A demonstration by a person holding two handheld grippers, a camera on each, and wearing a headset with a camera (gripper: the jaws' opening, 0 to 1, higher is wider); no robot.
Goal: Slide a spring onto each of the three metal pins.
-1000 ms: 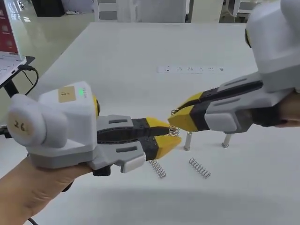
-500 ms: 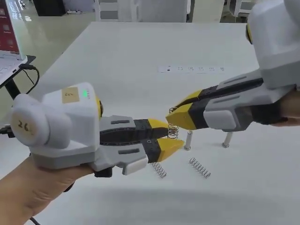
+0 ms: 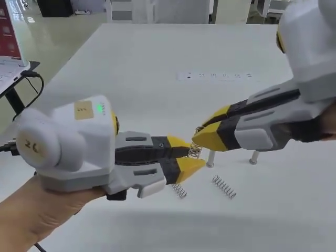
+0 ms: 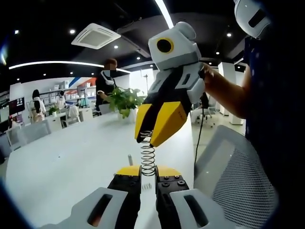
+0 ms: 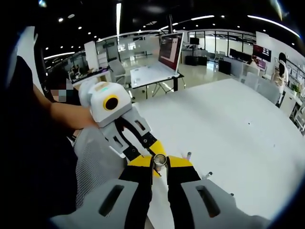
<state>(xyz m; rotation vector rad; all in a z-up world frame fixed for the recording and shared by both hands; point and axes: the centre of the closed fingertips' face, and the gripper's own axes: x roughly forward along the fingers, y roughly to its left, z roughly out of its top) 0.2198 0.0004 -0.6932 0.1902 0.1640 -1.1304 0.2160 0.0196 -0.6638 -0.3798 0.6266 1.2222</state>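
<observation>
- Worktop tells us how far along we are. No pin we can see wears a spring, so we judge the task barely begun, with all three fits left to do.
- Left hand-held gripper reaches in from the near left, jaws closed on the lower end of the held spring.
- Right hand-held gripper comes in from the right, jaws pinched on the same spring's upper end. Both grip it in the air.
- Left pin and right pin stand upright and bare on the worktop, to the right of the gripper tips. We cannot tell where the third pin is.
- Left loose spring and right loose spring lie flat nearer us, each slanting from far left to near right.
- Held spring sits above the worktop, just left of the left pin. Its long axis runs near upright with a slight tilt, lower end toward the worktop. We judge it not yet lined up over a pin.
</observation>
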